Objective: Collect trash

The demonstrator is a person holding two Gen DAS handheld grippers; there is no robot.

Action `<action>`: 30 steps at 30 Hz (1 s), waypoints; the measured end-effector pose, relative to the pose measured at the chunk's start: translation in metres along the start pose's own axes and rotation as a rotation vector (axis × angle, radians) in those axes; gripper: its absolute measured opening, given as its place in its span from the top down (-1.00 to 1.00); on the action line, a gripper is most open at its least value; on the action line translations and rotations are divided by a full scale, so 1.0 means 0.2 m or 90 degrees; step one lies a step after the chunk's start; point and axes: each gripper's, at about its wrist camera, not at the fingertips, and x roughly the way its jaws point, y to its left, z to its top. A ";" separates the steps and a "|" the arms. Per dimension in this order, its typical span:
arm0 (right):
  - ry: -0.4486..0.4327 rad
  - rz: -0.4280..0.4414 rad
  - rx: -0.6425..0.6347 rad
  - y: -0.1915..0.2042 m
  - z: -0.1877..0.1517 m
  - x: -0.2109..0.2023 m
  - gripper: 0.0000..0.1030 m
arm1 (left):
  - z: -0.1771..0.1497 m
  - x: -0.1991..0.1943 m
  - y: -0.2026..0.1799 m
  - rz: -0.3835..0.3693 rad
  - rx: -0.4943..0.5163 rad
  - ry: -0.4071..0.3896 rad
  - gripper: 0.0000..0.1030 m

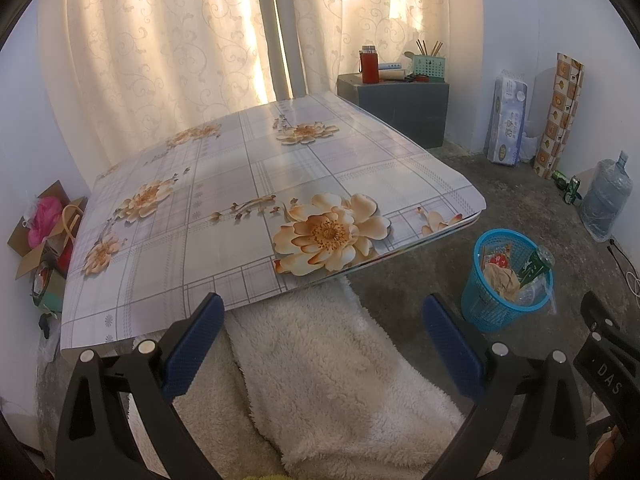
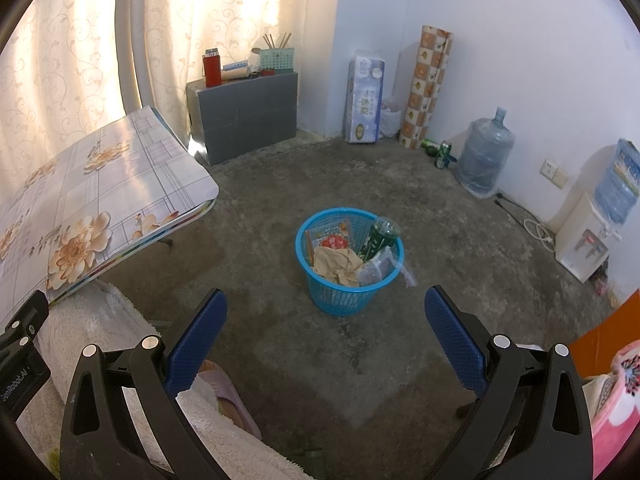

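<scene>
A blue mesh waste basket (image 2: pixel 349 292) stands on the concrete floor, holding crumpled brown paper (image 2: pixel 336 266), a green carton (image 2: pixel 376 240), a clear plastic bag (image 2: pixel 378 268) and a red-printed wrapper (image 2: pixel 334 240). It also shows in the left wrist view (image 1: pixel 486 308), right of the table. My left gripper (image 1: pixel 324 312) is open and empty, held over a white fleecy lap before the flowered table (image 1: pixel 224 216). My right gripper (image 2: pixel 326 304) is open and empty, above the floor just short of the basket.
A grey box (image 2: pixel 244 118) with a red flask (image 2: pixel 212 69) stands by the curtain. Tissue pack (image 2: pixel 364 98), patterned roll (image 2: pixel 426 88), green cans (image 2: pixel 440 152), water jug (image 2: pixel 484 156) and dispenser (image 2: pixel 588 236) line the wall. A cardboard box (image 1: pixel 44 236) sits left of the table.
</scene>
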 end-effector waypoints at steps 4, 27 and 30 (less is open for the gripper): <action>0.000 0.001 0.000 0.00 0.00 0.00 -0.84 | 0.00 0.00 0.00 0.000 0.000 0.001 -0.89; 0.000 0.001 0.000 0.00 0.00 0.00 -0.84 | -0.01 0.00 -0.01 -0.001 0.000 0.005 -0.89; 0.000 0.001 0.000 0.00 0.00 0.00 -0.84 | -0.01 0.00 -0.01 -0.002 0.000 0.005 -0.89</action>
